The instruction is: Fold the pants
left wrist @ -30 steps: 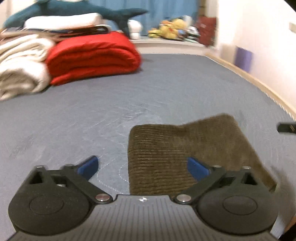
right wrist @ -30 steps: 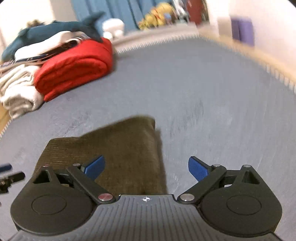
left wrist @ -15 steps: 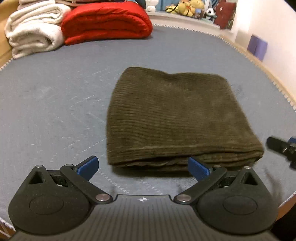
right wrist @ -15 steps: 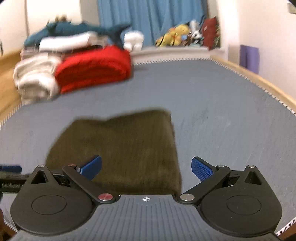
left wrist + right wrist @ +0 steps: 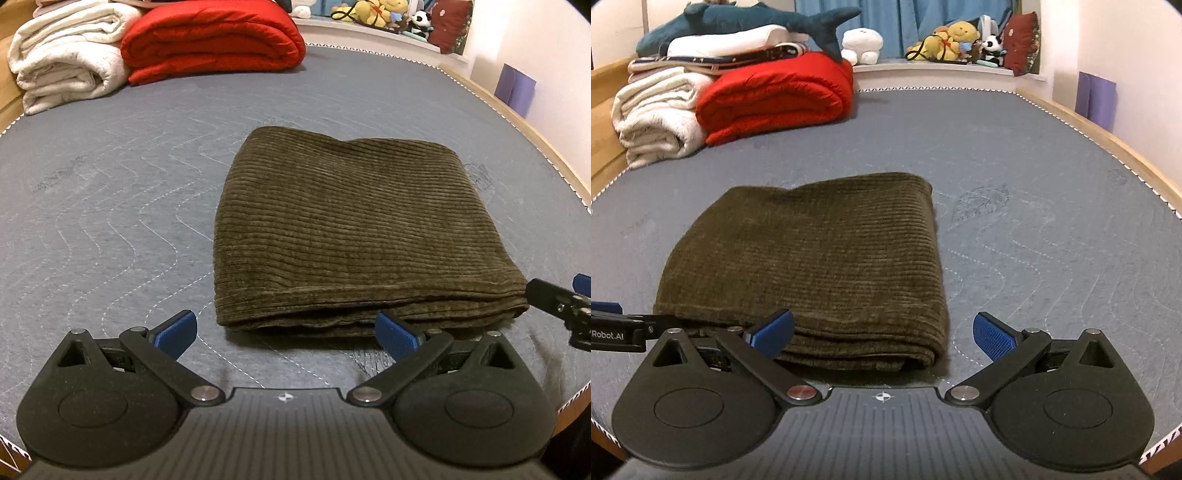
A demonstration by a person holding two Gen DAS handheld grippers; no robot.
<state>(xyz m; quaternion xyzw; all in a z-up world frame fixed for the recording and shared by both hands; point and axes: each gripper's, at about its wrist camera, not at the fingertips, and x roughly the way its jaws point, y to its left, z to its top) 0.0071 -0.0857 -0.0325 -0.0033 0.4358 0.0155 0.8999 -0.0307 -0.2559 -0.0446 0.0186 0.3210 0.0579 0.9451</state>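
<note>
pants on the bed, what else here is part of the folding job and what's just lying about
Part of the job:
folded brown corduroy pants
left gripper, open
right gripper, open

Just lying about:
red blanket
white blankets
plush shark
stuffed toys

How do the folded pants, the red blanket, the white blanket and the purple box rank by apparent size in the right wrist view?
1. Folded pants, largest, though nearest the camera.
2. Red blanket and white blanket: they look alike, and the white one is partly hidden, so no ranking.
3. Purple box, smallest.
</note>
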